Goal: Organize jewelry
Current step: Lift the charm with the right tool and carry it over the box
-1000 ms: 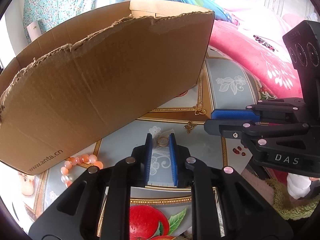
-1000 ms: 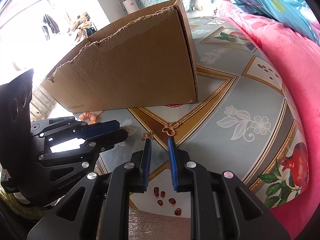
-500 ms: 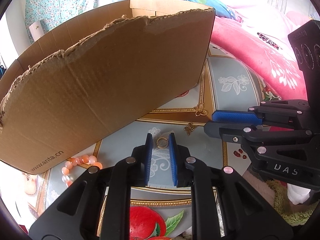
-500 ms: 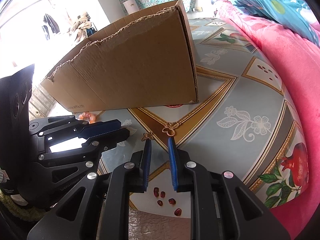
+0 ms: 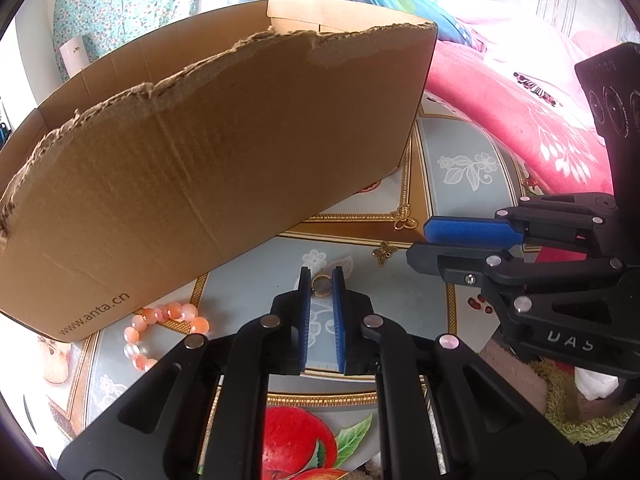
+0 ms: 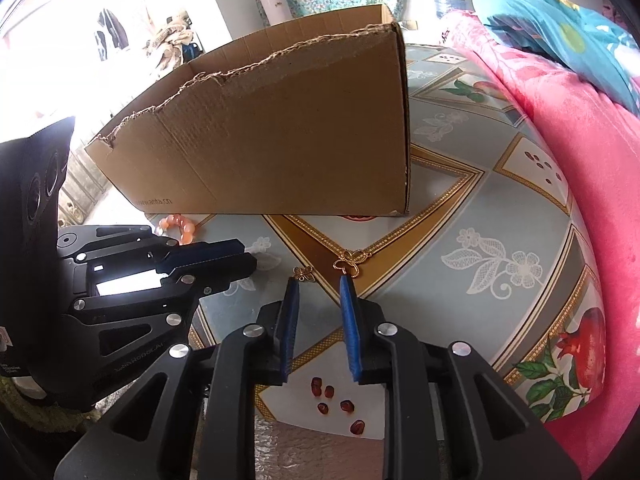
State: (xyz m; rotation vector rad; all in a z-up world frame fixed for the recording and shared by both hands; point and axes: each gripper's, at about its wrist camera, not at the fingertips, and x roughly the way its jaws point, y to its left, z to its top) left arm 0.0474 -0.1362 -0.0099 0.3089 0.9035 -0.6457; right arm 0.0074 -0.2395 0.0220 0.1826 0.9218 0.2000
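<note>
- Gold ring [image 5: 322, 285] sits right between the left claw [image 5: 321, 280] tips, pads clamped on it, down on the desk [image 5: 472, 208] (patterned cloth, fruit prints).
- Small gold butterfly charm [image 6: 303, 274] lies just past the right claw [image 6: 319, 289], whose jaws are opening with nothing between them.
- A larger gold charm [image 6: 352, 261] is just beside it.
- Peach bead bracelet [image 5: 160, 330] rests by the torn cardboard box [image 5: 224, 152].
- Pink blanket [image 6: 560, 128] off to the side.
</note>
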